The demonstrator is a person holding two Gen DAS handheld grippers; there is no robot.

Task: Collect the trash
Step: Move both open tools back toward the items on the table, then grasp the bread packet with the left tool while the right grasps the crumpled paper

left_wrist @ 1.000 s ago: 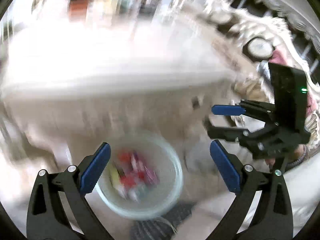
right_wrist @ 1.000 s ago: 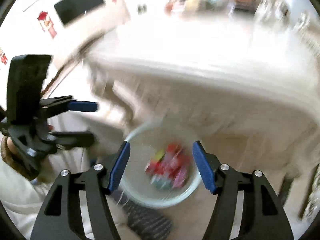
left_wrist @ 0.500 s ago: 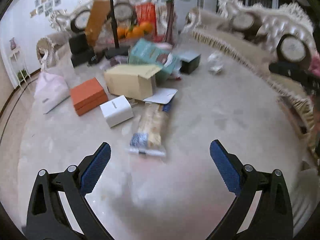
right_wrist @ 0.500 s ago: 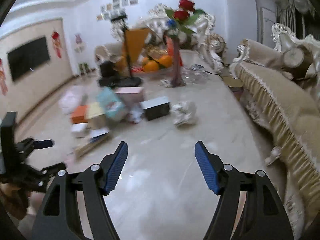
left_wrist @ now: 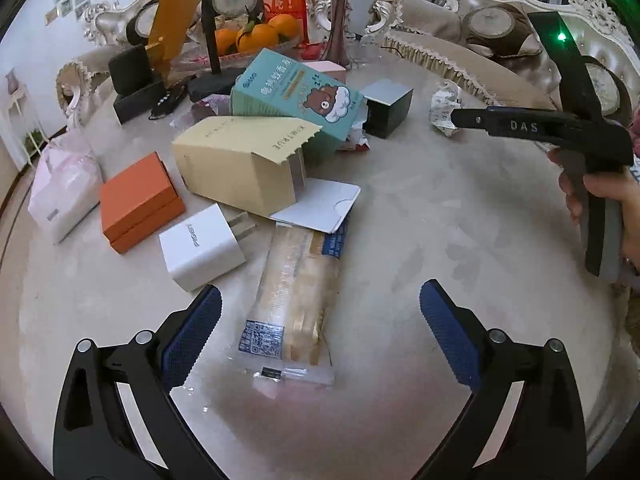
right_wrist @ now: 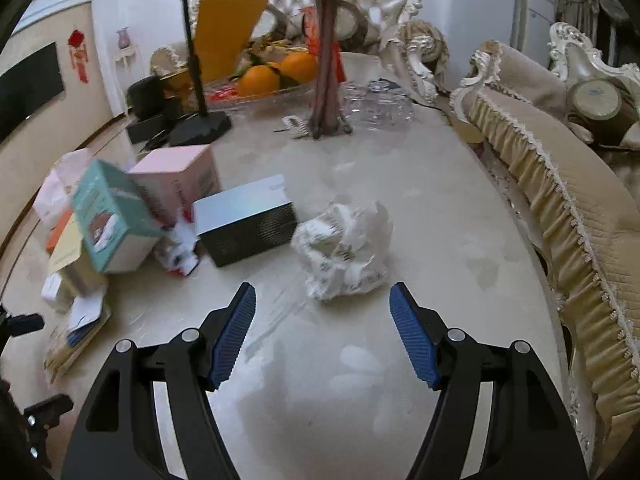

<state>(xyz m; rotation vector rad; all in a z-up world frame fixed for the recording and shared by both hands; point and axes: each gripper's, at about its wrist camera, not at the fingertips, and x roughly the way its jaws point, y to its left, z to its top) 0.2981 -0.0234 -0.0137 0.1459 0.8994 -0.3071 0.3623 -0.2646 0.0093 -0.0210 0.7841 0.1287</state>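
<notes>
A clear biscuit wrapper (left_wrist: 294, 300) lies flat on the marble table (left_wrist: 440, 220), just ahead of my left gripper (left_wrist: 320, 328), which is open with nothing between its blue pads. A crumpled white paper wad (right_wrist: 344, 252) sits just beyond my right gripper (right_wrist: 322, 336), whose jaws stand open and empty above the table. The same paper wad (left_wrist: 442, 108) shows in the left wrist view behind the right gripper's finger. Empty boxes lie in a heap: a cream carton (left_wrist: 240, 168), a teal carton (left_wrist: 296, 96), an orange box (left_wrist: 138, 200) and a white box (left_wrist: 200, 246).
A dark cube box (right_wrist: 246, 222), a pink box (right_wrist: 180, 178) and a white tissue pack (left_wrist: 62, 188) lie among the heap. Behind stand a stand base (right_wrist: 202, 124), a fruit tray with oranges (right_wrist: 272, 70), a vase (right_wrist: 328, 92) and glasses (right_wrist: 378, 106). A fringed sofa (right_wrist: 560, 184) borders the right.
A second ago both views were blurred over a bin of wrappers on the floor. Both grippers have swung up over the table; the right one has since closed in on the paper wad.
</notes>
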